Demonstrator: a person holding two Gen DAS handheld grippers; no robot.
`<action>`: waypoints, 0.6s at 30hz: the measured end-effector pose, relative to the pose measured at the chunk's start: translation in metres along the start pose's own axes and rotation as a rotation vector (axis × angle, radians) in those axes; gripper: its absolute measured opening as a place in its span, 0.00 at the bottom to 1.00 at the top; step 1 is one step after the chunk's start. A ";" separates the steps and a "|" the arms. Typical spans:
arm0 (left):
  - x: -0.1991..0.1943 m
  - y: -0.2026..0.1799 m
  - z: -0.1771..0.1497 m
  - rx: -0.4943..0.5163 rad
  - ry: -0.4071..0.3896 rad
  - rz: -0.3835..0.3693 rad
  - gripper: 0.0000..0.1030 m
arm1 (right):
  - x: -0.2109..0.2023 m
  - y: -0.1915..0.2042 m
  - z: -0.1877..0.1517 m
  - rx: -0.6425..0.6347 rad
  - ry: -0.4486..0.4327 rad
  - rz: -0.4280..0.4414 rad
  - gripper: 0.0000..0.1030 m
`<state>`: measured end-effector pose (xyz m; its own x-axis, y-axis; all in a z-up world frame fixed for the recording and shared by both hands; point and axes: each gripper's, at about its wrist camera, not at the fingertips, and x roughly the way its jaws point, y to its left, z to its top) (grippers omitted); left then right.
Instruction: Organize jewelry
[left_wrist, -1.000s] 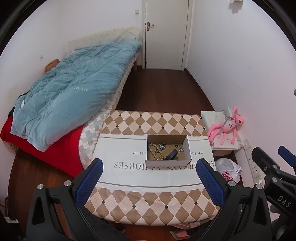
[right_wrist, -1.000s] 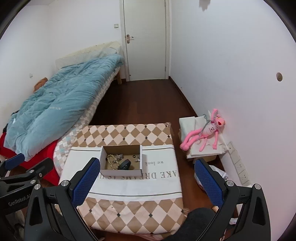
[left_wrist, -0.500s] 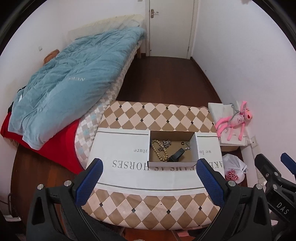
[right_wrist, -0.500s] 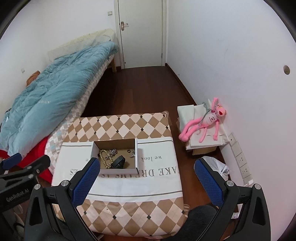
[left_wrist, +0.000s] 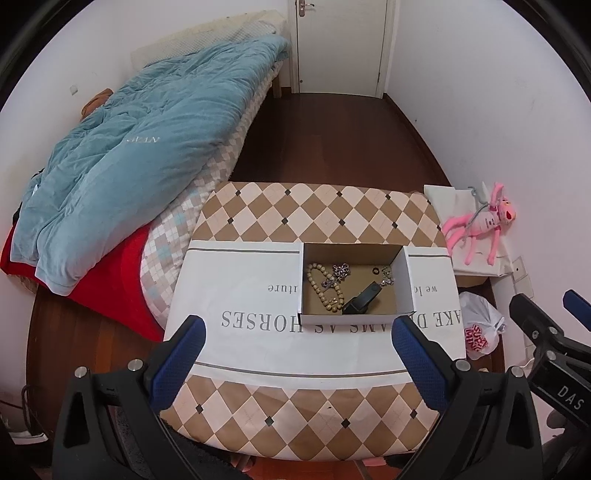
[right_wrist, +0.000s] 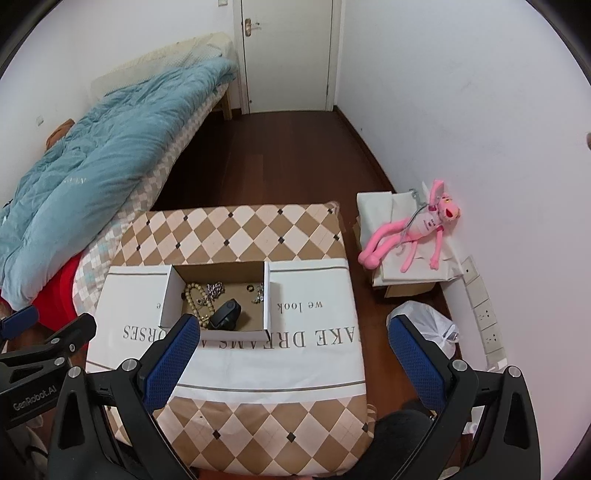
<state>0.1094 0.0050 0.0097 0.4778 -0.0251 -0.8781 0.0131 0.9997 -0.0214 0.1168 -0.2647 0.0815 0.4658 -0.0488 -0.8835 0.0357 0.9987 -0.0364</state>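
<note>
A small open box (left_wrist: 354, 284) sits in the middle of the left wrist picture, on a white cloth (left_wrist: 258, 332) with big letters, which lies over a brown and cream checked table (left_wrist: 314, 206). The box is wider than it is deep, so its long side runs left to right in the picture. Inside it, on the left, lies a string of tan beads (left_wrist: 323, 282); the loop is long from top to bottom. A shiny silver chain (left_wrist: 340, 273) rests on top of the beads. A small black ring (left_wrist: 376, 271) lies near the back wall, and a little silver piece (left_wrist: 387, 277) lies at the right side. A black clip-like thing (left_wrist: 364, 299) lies near the front wall, slanted, with its long side going from lower left to upper right. The left gripper (left_wrist: 297, 354) hangs over the front of the cloth with its blue fingers (left_wrist: 177, 362) spread wide and nothing between them. In the right wrist picture the right gripper (right_wrist: 293, 354) is also spread wide and holds nothing, and its left finger hides the front left corner of the box (right_wrist: 218, 295). A bed with a blue blanket (left_wrist: 140, 147) fills the upper left, and a pink toy (left_wrist: 480, 221) lies by the wall on the right.
</note>
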 end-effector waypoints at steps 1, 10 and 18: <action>0.000 0.000 -0.001 0.002 0.002 0.000 1.00 | 0.003 0.001 0.000 -0.005 0.007 0.003 1.00; 0.001 0.002 -0.002 0.004 -0.003 0.023 1.00 | 0.011 0.006 -0.004 -0.022 0.032 0.010 1.00; 0.000 0.006 -0.002 -0.011 -0.008 0.035 1.00 | 0.013 0.008 -0.005 -0.022 0.037 0.007 1.00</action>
<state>0.1082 0.0109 0.0085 0.4849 0.0099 -0.8745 -0.0133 0.9999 0.0039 0.1183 -0.2578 0.0678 0.4330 -0.0420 -0.9004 0.0133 0.9991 -0.0402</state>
